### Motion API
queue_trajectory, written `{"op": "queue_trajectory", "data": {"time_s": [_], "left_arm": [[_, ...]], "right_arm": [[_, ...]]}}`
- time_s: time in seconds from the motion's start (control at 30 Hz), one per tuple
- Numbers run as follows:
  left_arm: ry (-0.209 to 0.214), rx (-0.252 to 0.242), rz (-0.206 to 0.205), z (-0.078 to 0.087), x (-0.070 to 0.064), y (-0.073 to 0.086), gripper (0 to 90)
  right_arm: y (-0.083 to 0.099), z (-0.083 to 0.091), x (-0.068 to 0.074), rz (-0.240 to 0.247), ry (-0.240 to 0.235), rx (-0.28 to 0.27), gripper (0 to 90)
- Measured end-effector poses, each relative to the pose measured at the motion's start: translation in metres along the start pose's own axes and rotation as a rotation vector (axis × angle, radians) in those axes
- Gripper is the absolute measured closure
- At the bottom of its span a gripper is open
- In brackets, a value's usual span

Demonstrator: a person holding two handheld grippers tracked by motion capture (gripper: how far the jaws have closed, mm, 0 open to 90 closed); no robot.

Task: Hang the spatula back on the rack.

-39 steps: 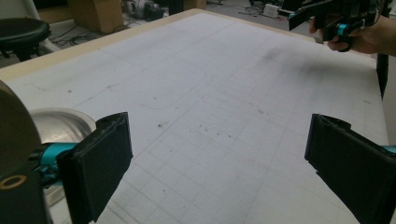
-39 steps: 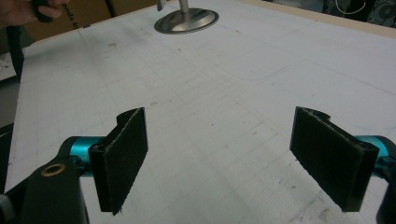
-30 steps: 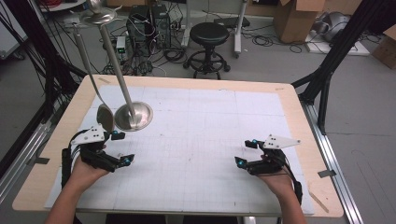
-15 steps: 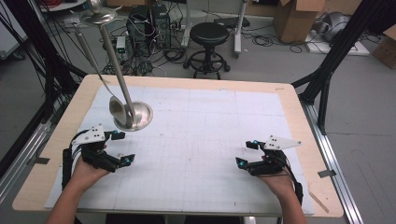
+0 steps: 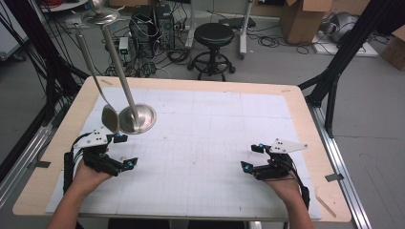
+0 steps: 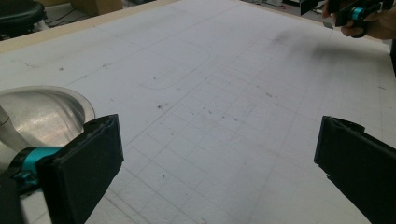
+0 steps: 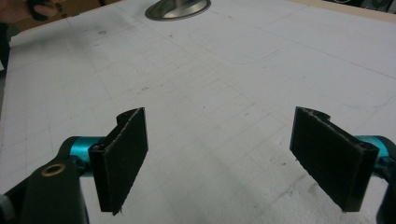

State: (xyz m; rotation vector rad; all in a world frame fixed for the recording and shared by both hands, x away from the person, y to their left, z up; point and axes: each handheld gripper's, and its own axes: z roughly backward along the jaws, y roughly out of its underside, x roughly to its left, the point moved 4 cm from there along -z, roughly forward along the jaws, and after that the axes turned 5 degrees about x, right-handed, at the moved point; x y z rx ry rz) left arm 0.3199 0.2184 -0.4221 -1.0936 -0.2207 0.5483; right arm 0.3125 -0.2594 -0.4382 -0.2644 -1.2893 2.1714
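Broadly, the wooden table (image 5: 305, 124) and the white gridded mat (image 5: 205, 143) covering it are unchanged over the last second. Both of the person's hands rest where they were, near the front edge and well apart.

What has changed is at the mat's left rear. A round metal dish (image 5: 138, 118) sits there with a long rod rising from it. Beside it hangs a smaller spoon-shaped piece (image 5: 111, 119) on its own thin rod. Half a second ago that piece lay over the dish. Now it is back at the dish's left edge, so it seems to be swinging rather than settled. I cannot tell whether it touches the dish or the mat. By my reading, no grasp has begun, and waiting for the swing to die down looks wise.

The left gripper (image 5: 125, 150) lies just in front of the dish, close but apart from it. In the left gripper view the dish's rim shows just behind the left-hand pad. The jaws stand wide apart with only bare mat between them.

The right gripper (image 5: 252, 157) sits far across the mat from the dish. Its jaws are also spread wide and hold nothing.
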Motion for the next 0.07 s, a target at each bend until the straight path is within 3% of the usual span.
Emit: {"op": "queue_trajectory", "data": {"time_s": [0.07], "left_arm": [[0.000, -0.001, 0.000, 0.0000, 0.0000, -0.0001, 1.6]], "right_arm": [[-0.0002, 0.0001, -0.0001, 0.001, 0.000, -0.002, 18.1]]}}
